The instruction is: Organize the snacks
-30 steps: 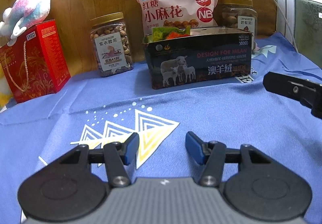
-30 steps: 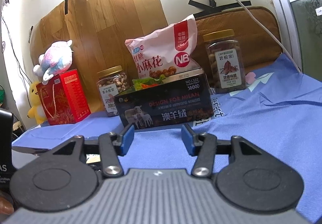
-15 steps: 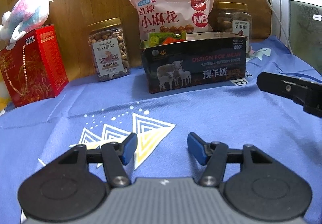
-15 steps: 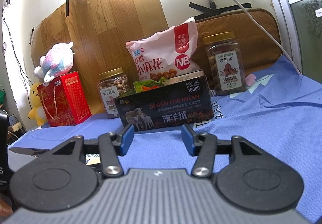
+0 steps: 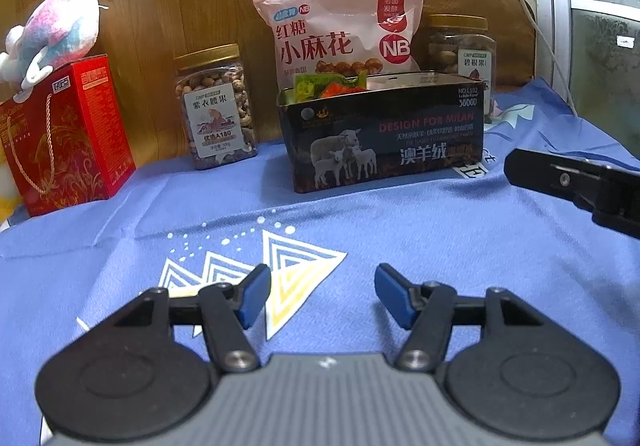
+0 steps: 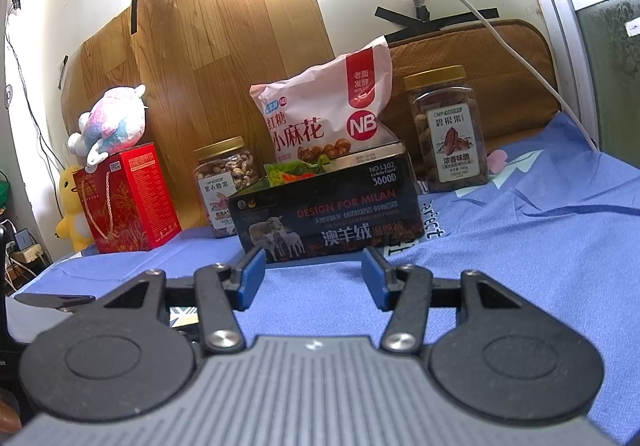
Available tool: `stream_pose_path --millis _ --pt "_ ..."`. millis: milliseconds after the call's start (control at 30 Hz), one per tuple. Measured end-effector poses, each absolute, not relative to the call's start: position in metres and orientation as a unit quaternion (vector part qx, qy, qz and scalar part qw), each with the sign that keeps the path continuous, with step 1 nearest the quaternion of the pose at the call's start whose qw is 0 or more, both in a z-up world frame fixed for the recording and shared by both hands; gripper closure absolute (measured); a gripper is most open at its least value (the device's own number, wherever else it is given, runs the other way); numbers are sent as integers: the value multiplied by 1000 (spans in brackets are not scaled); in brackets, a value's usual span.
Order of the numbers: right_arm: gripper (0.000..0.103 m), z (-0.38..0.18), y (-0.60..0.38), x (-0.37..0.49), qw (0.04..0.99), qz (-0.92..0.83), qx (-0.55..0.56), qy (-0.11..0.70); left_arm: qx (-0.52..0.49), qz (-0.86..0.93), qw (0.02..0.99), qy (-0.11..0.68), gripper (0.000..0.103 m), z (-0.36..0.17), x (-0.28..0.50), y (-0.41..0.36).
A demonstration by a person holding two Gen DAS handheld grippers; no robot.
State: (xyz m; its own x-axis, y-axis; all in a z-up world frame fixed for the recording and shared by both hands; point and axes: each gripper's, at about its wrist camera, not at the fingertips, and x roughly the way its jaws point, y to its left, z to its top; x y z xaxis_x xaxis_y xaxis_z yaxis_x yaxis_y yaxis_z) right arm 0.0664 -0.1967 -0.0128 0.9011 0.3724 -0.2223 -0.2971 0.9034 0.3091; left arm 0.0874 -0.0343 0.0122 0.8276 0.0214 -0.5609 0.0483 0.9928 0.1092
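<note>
- Left wrist view: the left gripper [image 5: 322, 296] hangs over the blue cloth [image 5: 400, 230]; its jaws are opening, and nothing is between the blue pads.
- Right wrist view: the right gripper [image 6: 313, 278] has its jaws apart and grasps nothing; only cloth shows between the pads.
- The dark tin box [image 6: 332, 213] stands on the cloth, well ahead of both grippers, with its top open. Green and orange snack packets [image 5: 328, 85] stick out at its left end.
- A pink snack bag [image 6: 332, 117] stands upright just behind the box.
- One nut jar [image 5: 216, 105] with a gold lid stands to the left of the box, and another jar [image 6: 452, 129] to the right behind it.
- A red gift box [image 5: 68, 133] stands far left, with a plush toy [image 5: 56, 29] on top.
</note>
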Motion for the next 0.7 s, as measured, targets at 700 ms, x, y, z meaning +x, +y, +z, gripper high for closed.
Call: stream_pose_path --millis 700 --pt "46 -13 -198 67 965 175 135 139 53 -18 959 279 40 15 82 -33"
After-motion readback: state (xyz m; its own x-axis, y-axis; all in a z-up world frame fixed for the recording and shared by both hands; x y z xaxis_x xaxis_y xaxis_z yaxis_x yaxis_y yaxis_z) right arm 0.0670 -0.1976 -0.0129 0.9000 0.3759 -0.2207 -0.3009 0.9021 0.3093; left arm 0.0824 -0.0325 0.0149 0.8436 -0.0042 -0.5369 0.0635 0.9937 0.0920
